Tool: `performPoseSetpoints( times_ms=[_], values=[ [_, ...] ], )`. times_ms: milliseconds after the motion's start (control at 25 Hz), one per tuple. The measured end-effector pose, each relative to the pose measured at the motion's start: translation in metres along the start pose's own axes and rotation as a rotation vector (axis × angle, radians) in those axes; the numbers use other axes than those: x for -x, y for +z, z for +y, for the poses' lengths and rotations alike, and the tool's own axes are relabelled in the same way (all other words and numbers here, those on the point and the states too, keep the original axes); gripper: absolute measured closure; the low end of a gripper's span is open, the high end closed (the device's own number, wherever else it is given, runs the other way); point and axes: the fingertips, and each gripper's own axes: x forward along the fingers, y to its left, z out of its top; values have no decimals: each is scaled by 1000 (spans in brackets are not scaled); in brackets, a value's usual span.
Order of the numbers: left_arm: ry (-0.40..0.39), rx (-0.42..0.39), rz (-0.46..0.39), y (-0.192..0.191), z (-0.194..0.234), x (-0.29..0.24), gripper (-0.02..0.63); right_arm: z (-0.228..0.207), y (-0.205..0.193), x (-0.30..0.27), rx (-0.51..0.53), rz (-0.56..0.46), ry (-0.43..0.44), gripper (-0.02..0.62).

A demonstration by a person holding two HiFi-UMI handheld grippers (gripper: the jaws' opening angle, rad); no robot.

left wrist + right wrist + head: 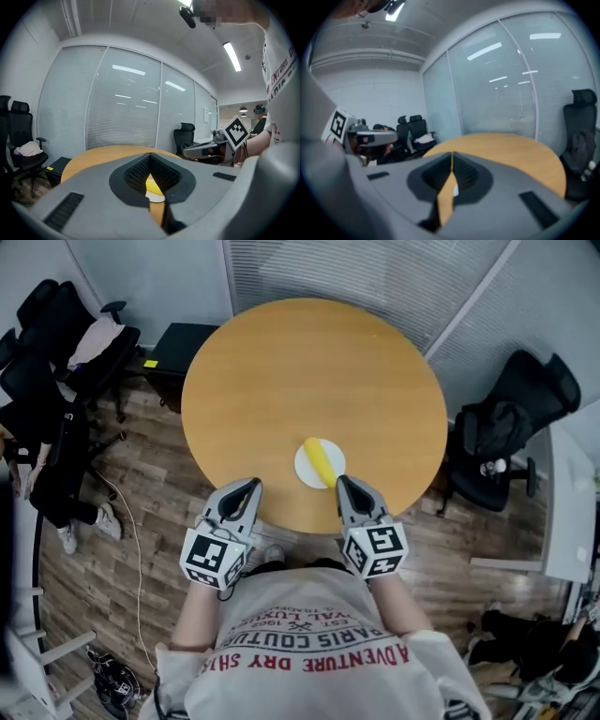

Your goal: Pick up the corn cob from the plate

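Observation:
A yellow corn cob (320, 460) lies on a small white plate (306, 472) near the front edge of a round wooden table (281, 371). My left gripper (249, 487) hovers over the table's edge, left of the plate, with its jaws together and nothing in them. My right gripper (344, 483) sits just right of the plate, its tip close to the cob's near end, and is also shut and empty. In the left gripper view the cob (152, 184) and plate (158, 197) show through the slit below the touching tips (150, 156). The right gripper view shows only tabletop past its closed tips (452, 155).
Black office chairs stand left (56, 343) and right (511, 418) of the table. A black box (173, 348) sits on the wooden floor at the back left, and a cable (131, 531) trails across it. A white desk (567, 502) is at the right edge.

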Motion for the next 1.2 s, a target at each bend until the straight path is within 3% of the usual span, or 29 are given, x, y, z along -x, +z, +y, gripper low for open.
performPoseSetpoints(
  times_ms=[200, 440, 520, 720, 1200],
  values=[
    [0, 33, 31, -11, 13, -22, 574, -12, -18, -29, -10, 90, 19, 566],
    [23, 65, 56, -26, 20, -41, 574, -32, -59, -66, 47, 267, 79, 562],
    [36, 80, 63, -35, 26, -46, 574, -37, -75, -81, 98, 324, 90, 467],
    [60, 118, 100, -58, 35, -59, 574, -46, -126, -117, 104, 515, 131, 360],
    [120, 154, 176, -92, 50, -77, 574, -65, -190, -168, 68, 783, 118, 326]
  ],
)
